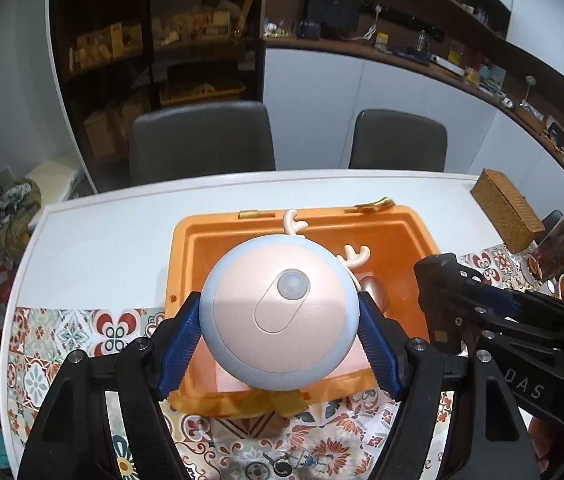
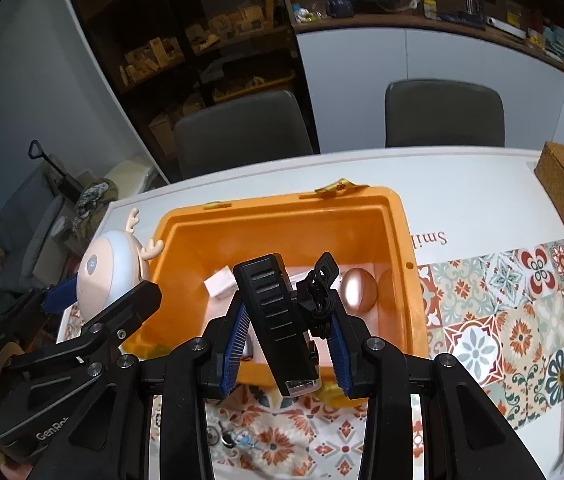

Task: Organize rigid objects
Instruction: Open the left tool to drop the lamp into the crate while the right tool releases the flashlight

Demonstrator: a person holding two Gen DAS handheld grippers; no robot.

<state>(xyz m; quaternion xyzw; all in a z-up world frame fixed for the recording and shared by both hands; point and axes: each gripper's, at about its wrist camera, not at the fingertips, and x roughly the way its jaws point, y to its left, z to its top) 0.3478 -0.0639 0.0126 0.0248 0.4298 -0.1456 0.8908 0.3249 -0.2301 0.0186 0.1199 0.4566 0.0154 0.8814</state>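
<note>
Both grippers carry loads over the orange bin (image 1: 180, 264) on the white table (image 1: 102, 240).

The bin stands open on a patterned cloth (image 2: 501, 320); its near wall is hidden behind the grippers. The left gripper (image 1: 280, 320) is clamped on a round lamp (image 1: 280, 308) with antlers, which blocks most of the bin's floor in the left view. The right gripper (image 2: 287, 340) is clenched on a black device (image 2: 278, 312) with a bundled cord; its lower end is cut off by the fingers. Inside the bin lie a copper egg (image 2: 357, 290) and a white box (image 2: 220, 282), partly covered. A small keyring (image 2: 238, 438) on the cloth is hard to make out.
</note>
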